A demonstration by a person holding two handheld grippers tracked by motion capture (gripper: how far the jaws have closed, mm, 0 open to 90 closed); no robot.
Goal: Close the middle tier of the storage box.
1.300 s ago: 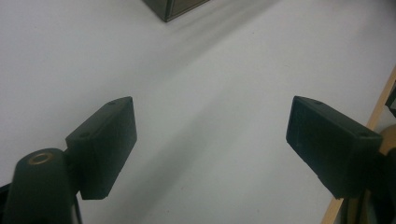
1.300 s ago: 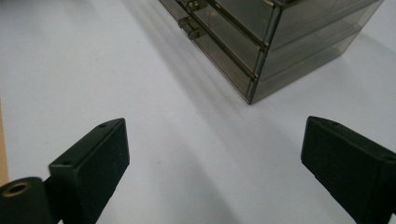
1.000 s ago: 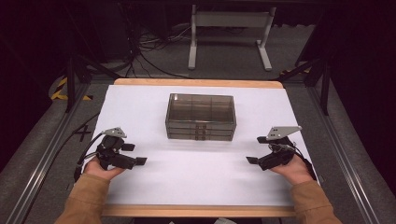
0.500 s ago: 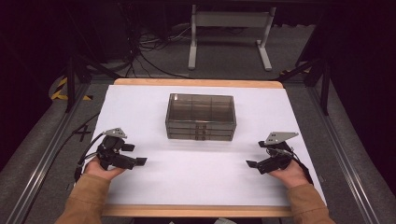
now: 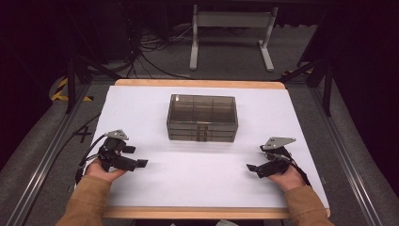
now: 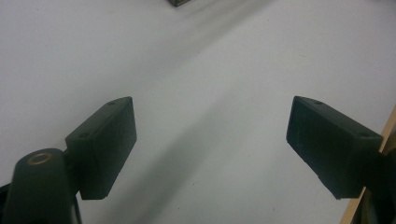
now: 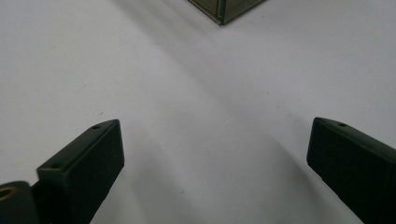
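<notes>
A smoky transparent drawer box (image 5: 202,117) stands at the middle of the white table sheet (image 5: 188,183), with stacked shallow drawers facing me. My left gripper (image 5: 139,163) rests low at the near left, held in a hand and pointing right. In the left gripper view its jaws (image 6: 210,140) stand wide apart over bare white sheet, and a corner of the box (image 6: 180,2) peeks in at the top edge. My right gripper (image 5: 252,168) sits at the near right and points left. It is open too (image 7: 215,158), with the box corner (image 7: 224,9) farther ahead.
The white sheet covers a wooden table whose rim (image 5: 197,213) shows along the near side. Metal rails (image 5: 42,160) run along both sides of the table. A white frame stand (image 5: 230,28) and cables lie on the dark floor beyond it.
My right gripper has drifted a little toward the near edge of the table. The left gripper and the box have stayed put.
</notes>
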